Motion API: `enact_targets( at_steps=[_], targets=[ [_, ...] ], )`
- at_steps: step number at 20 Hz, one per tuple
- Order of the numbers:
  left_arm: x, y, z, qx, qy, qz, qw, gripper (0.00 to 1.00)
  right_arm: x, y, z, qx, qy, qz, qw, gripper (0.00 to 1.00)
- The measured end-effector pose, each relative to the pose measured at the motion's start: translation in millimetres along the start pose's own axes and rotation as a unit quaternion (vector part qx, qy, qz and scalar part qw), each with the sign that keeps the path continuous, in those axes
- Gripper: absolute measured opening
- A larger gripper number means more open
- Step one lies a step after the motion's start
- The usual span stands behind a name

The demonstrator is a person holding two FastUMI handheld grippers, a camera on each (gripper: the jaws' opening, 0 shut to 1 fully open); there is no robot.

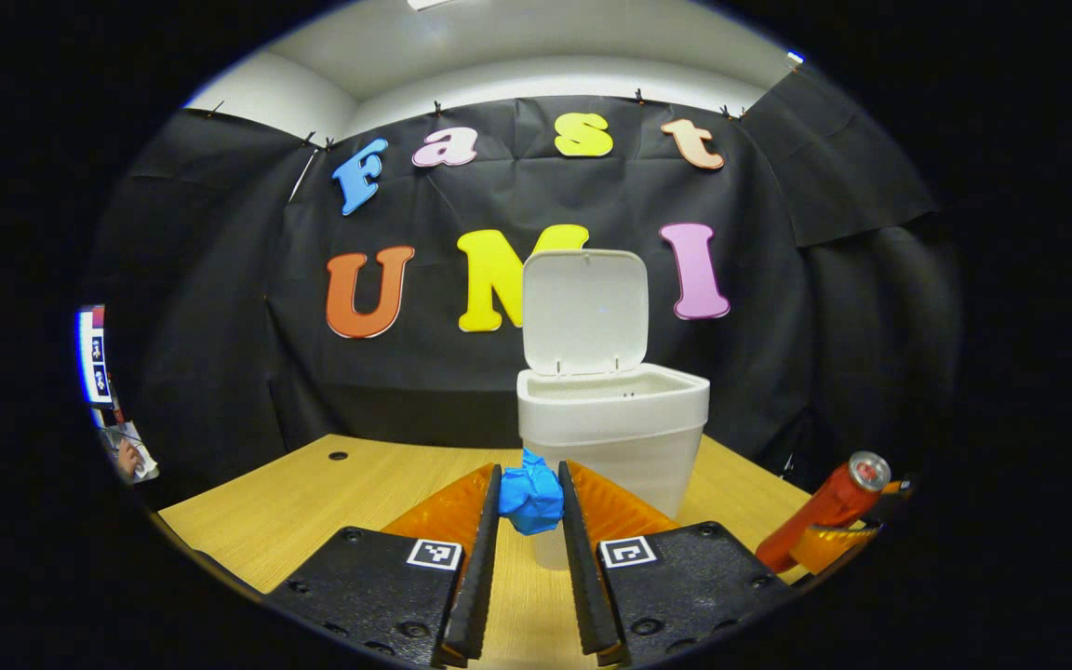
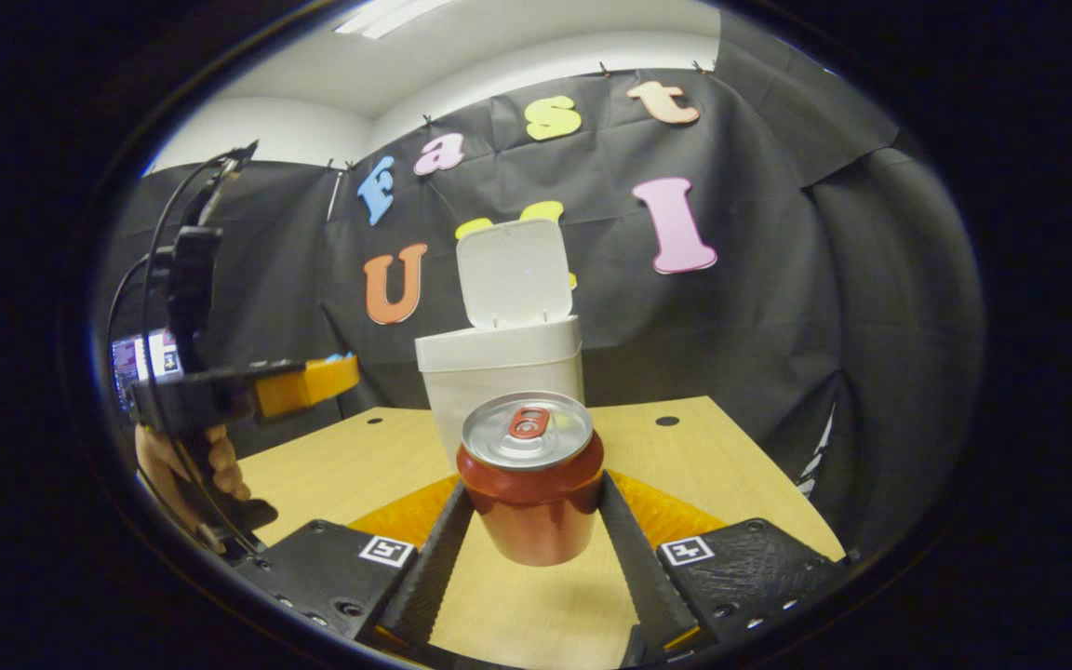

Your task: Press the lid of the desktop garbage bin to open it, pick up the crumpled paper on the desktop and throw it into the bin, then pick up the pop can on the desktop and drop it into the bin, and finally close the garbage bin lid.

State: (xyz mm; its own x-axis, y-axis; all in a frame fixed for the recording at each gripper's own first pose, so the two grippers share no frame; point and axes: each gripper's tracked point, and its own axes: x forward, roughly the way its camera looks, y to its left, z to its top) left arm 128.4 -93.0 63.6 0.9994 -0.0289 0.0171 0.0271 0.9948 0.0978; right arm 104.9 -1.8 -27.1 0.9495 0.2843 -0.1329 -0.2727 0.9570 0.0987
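Two things are riding in my grip above the wooden desktop [image 1: 294, 502]: my left gripper [image 1: 530, 502] is squeezing the crumpled paper [image 1: 530, 498], a bright blue wad, before the white garbage bin [image 1: 612, 423] with its lid [image 1: 584, 312] standing open, while my right gripper [image 2: 532, 507] is clamping the red pop can [image 2: 530, 493], silver top showing.

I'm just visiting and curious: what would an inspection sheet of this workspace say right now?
Surface: wooden table with small round holes.
Job's things: white bin, lid standing open; blue crumpled paper and red pop can, each held off the table.
Clutter: nothing seen.
Grippers: left gripper shut on the paper in front of the bin; right gripper shut on the can.
Cables: black cables run along the left gripper.
Surroundings: black cloth wall, a screen at the far left.
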Motion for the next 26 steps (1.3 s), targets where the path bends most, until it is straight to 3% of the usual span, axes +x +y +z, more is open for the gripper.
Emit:
enact_targets(
  at_steps=[9,13,18,22,26],
  targets=[
    [110,-32,52,-0.026,-0.044,-0.05,0.997,0.4,2,-10,-3,0.011,0.001,0.001,1.0,0.81],
    [151,-52,57,-0.042,-0.019,-0.072,0.996,0.4,3,-13,-4,0.01,0.002,-0.001,1.0,0.81],
    [168,-82,49,0.053,0.008,-0.124,0.991,0.41,4,-12,-5,-0.003,0.001,0.0,1.0,0.81],
    [166,-96,25,0.048,0.046,-0.129,0.989,0.41,4,-9,-7,-0.011,0.004,-0.004,1.0,0.81],
    [166,-92,27,0.053,0.048,-0.119,0.99,0.41,8,-3,-8,-0.005,0.006,0.015,1.0,0.81]
  ],
)
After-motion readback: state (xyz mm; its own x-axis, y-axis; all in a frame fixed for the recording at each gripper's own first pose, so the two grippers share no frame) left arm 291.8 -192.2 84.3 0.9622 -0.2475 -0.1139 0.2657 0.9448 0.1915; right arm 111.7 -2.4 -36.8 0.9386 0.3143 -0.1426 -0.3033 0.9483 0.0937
